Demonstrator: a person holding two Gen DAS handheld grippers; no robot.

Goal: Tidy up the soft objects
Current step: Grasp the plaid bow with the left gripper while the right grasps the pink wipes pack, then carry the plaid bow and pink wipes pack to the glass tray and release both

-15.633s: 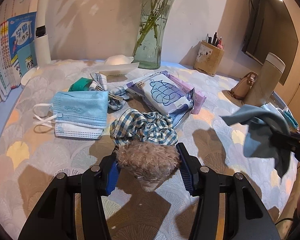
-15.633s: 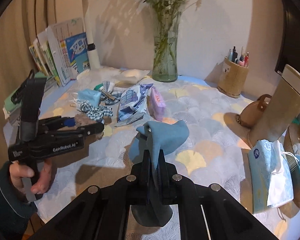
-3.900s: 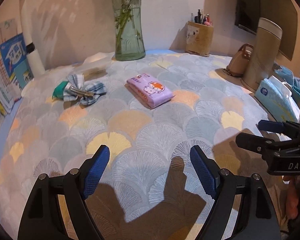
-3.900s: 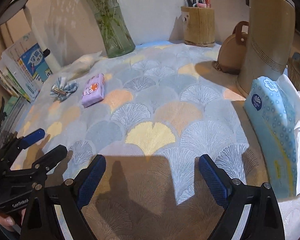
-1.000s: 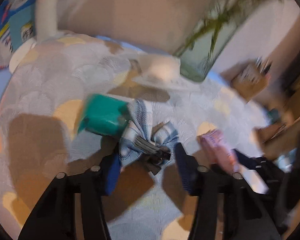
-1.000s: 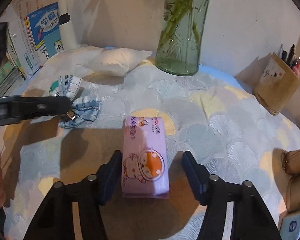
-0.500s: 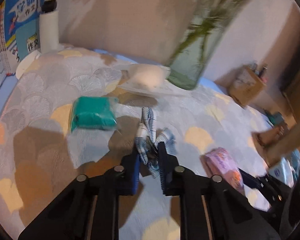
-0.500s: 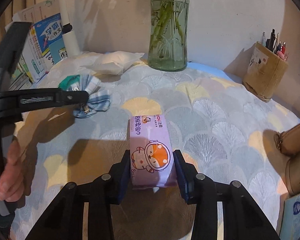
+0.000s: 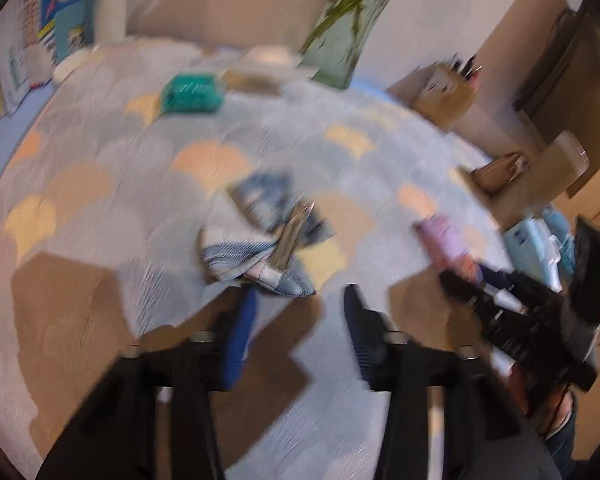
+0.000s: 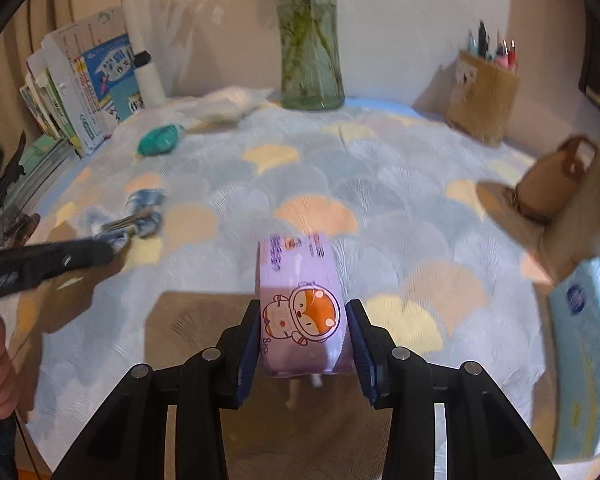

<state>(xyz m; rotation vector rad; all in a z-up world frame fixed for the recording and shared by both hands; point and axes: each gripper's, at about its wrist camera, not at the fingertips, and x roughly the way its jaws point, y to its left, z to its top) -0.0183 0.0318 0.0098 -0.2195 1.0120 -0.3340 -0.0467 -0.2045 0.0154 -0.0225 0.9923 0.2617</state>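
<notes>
My right gripper (image 10: 302, 332) is shut on the purple tissue pack (image 10: 300, 304) with a cartoon hamster and holds it above the table. The pack also shows in the left wrist view (image 9: 446, 242), held by the right gripper (image 9: 472, 276). My left gripper (image 9: 296, 312) is open, and the blue plaid hair bow with a metal clip (image 9: 268, 240) lies on the cloth just beyond its fingertips. The bow also shows in the right wrist view (image 10: 130, 216), at the tip of the left gripper (image 10: 108, 246). A green packet (image 9: 192, 94) lies far back; it also shows in the right wrist view (image 10: 158, 140).
A glass vase with stems (image 10: 310, 60) stands at the back, with a pen holder (image 10: 482, 92), a brown pouch (image 10: 552, 184) and a blue tissue pack (image 10: 588, 320) to the right. Books (image 10: 80, 88) and a white lamp stem (image 10: 144, 52) stand at the left. A white packet (image 10: 224, 102) lies near the vase.
My left gripper has opened and the plaid bow now lies on the cloth nearer the table's middle. My right gripper has lifted the purple pack and moved it towards the right.
</notes>
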